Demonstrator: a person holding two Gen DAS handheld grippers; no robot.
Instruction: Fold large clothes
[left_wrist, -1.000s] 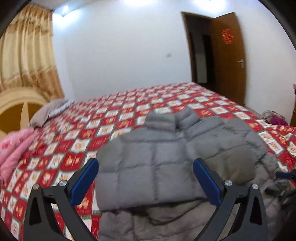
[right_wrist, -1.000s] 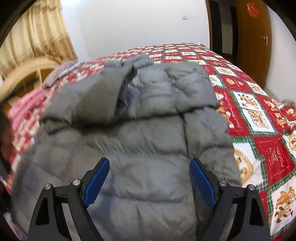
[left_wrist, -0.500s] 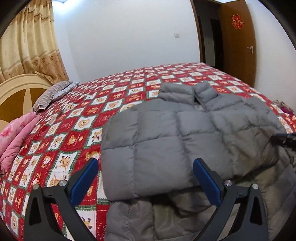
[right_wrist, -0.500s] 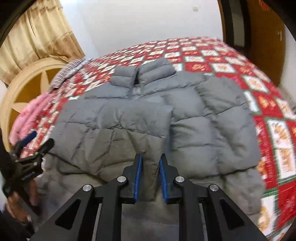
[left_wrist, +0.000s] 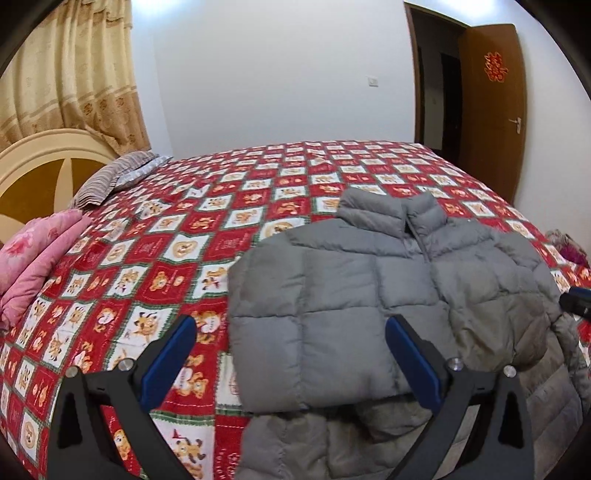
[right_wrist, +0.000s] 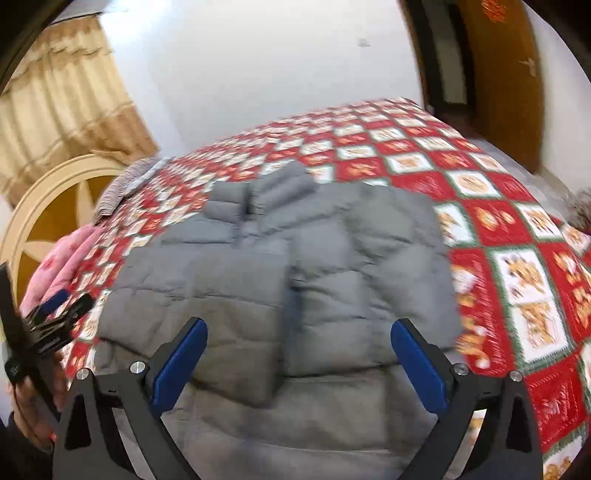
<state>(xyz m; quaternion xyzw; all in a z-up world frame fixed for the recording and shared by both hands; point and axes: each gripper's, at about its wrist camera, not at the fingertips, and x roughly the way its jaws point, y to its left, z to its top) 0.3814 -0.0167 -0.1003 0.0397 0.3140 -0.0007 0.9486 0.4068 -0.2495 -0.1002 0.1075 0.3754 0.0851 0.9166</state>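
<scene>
The room is evenly and brightly lit from overhead, with glare blooming on the white wall near the ceiling and only soft shadows under the folds of the grey jacket; the left wrist view is fairly sharp. The right wrist view is smeared by motion blur; both bend strongly at the edges, with dark vignetted corners.

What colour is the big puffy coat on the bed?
The puffy coat is plain grey, quilted in puffy squares. It shows best in the left wrist view.

A grey quilted jacket lies on a red, white and green checked bedspread; beside it are a pink blanket, beige curtains and a brown door.
</scene>
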